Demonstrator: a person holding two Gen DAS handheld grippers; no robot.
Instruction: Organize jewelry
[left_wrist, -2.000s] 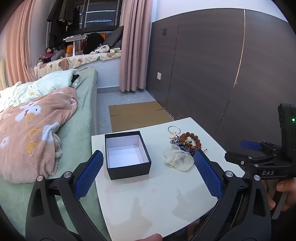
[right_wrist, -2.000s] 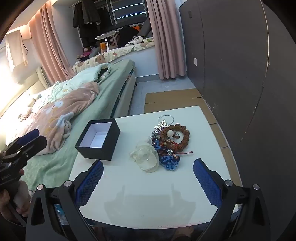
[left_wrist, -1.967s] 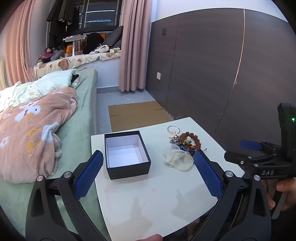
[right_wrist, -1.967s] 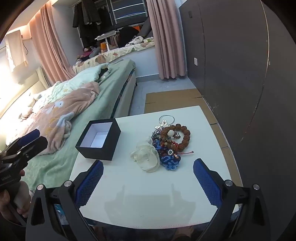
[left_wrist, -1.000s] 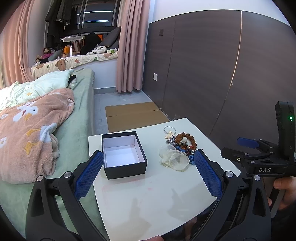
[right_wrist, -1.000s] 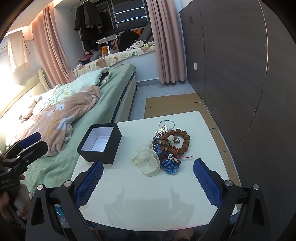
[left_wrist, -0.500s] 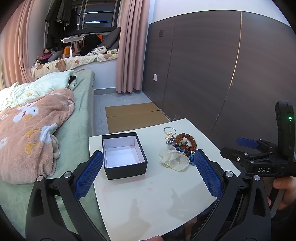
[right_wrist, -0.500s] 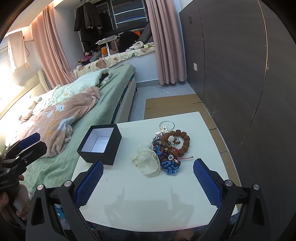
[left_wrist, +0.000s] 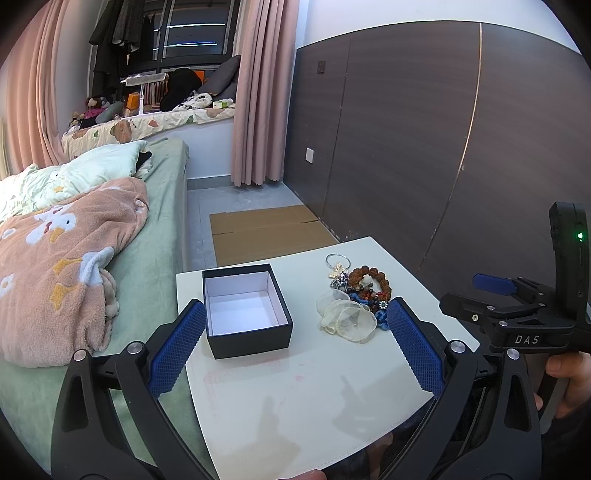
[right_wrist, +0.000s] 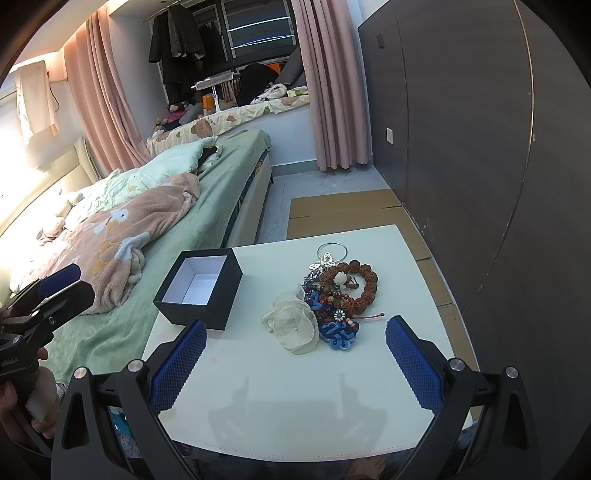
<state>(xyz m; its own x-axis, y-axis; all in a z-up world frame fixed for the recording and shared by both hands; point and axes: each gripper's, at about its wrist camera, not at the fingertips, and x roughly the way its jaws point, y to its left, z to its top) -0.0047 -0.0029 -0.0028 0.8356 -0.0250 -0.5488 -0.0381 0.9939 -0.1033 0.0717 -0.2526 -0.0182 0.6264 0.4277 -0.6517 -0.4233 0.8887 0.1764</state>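
Observation:
An open black box (left_wrist: 246, 310) with a white inside stands on the left of a small white table (left_wrist: 303, 391); it also shows in the right wrist view (right_wrist: 201, 288). A heap of jewelry lies to its right: a brown bead bracelet (right_wrist: 350, 282), a cream fabric flower (right_wrist: 293, 325), a blue knot piece (right_wrist: 341, 334) and a silver ring (right_wrist: 331, 252). The heap also shows in the left wrist view (left_wrist: 354, 295). My left gripper (left_wrist: 295, 343) is open and empty above the table's near edge. My right gripper (right_wrist: 293, 363) is open and empty, short of the heap.
A bed with a green sheet and a pink blanket (left_wrist: 55, 258) lies left of the table. A dark wall panel (left_wrist: 424, 129) stands to the right. Flat cardboard (left_wrist: 266, 232) lies on the floor beyond the table.
Both views have shifted slightly. The box and the jewelry have not moved. Both grippers stay open.

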